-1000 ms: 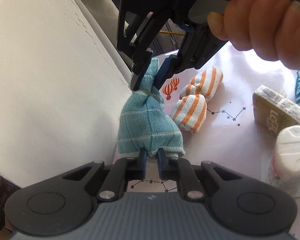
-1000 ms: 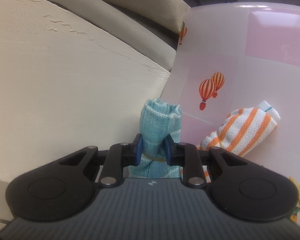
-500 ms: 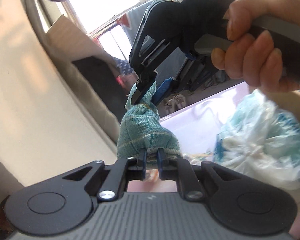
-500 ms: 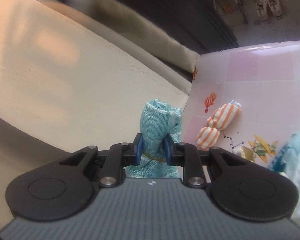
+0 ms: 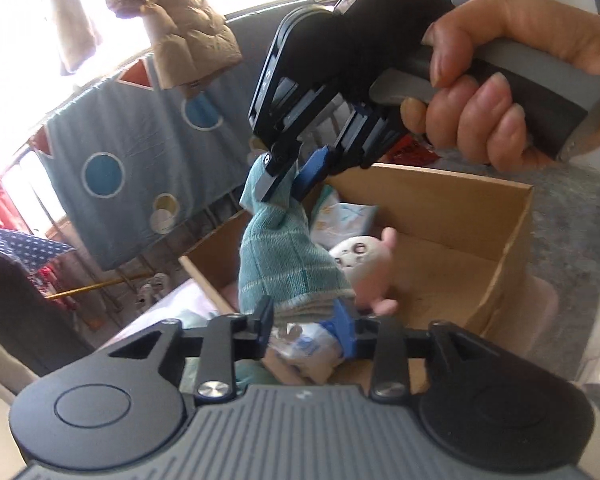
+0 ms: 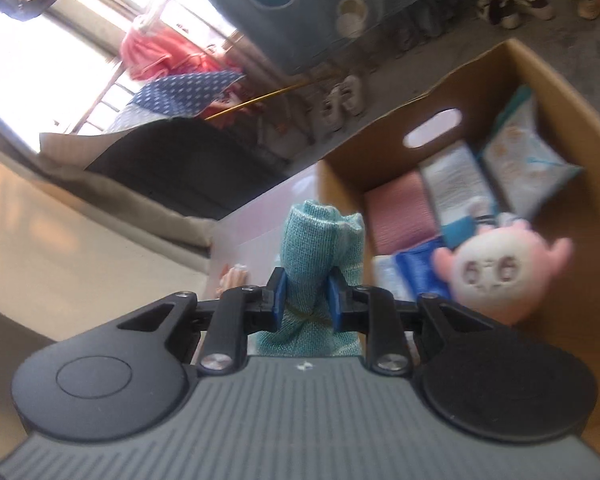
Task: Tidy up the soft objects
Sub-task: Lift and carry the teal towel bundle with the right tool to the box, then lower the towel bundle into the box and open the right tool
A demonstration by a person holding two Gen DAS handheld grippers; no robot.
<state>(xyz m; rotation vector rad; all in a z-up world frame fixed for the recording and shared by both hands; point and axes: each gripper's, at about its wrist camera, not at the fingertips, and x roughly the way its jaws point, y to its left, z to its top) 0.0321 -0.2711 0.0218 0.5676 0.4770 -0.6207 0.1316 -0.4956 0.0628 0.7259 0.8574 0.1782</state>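
Observation:
A teal checked cloth bundle (image 5: 284, 264) hangs in the air above an open cardboard box (image 5: 496, 232). My right gripper (image 5: 286, 184) is shut on its tied top; it also shows in the right wrist view (image 6: 307, 300), clamping the cloth (image 6: 320, 248). My left gripper (image 5: 306, 320) has opened, its fingers apart on either side of the bundle's lower end. A pink and white plush toy (image 6: 500, 272) lies in the box (image 6: 548, 80), beside soft packets.
The box holds a pink cloth (image 6: 400, 212), blue and white tissue packs (image 6: 524, 156) and a printed packet (image 6: 452, 180). A pink table surface (image 6: 260, 216) lies left of the box. Hanging laundry (image 5: 140, 152) and shoes (image 6: 344, 100) are behind.
Both grippers carried the teal bundle up from the table and over the cardboard box. My left gripper has opened from the bundle's bottom; my right stays shut on its top.

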